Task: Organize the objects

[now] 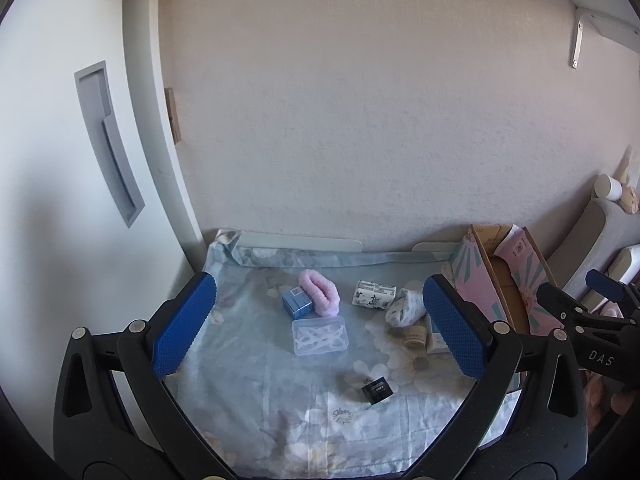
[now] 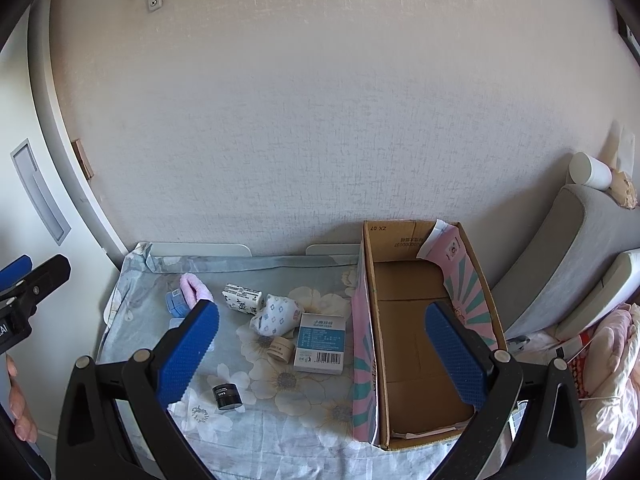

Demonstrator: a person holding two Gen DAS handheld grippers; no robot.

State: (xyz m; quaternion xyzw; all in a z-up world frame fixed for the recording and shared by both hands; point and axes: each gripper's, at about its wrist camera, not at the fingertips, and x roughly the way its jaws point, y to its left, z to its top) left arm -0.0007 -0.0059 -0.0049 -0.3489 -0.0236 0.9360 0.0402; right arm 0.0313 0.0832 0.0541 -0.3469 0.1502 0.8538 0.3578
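1. The left gripper (image 1: 318, 326) is wide open and holds nothing. Its two blue pads stand far apart above the flowery blue cloth (image 1: 256, 408) on the table.
2. The right gripper (image 2: 322, 354) is wide open too, with nothing in it. It hangs over the near left wall of the long brown cardboard box with pink sides (image 2: 420, 344).
3. That box is open on top and looks empty. Its long side runs away from us toward the wall, at the right end of the table.
4. The small things to tidy lie on the cloth, all to the left of the box: a fluffy pink band (image 1: 320, 291), a small shiny blue box (image 1: 297, 302), a clear flat plastic case (image 1: 319, 335), a white packet with dark prints (image 1: 374, 293), a soft white pouch with blue dots (image 1: 405, 307), a flat white and blue carton with a barcode (image 2: 320, 344), a little tan round jar (image 2: 281, 347) and a small black jar (image 2: 226, 396).
5. The black jar lies closest, low and in front of the left gripper, tipped on its side, I think; it is small and hard to see.
6. The carton and tan jar lie just beside the box, nearer the right gripper.
7. So the left hand is better for the black jar, and the right hand for the carton.
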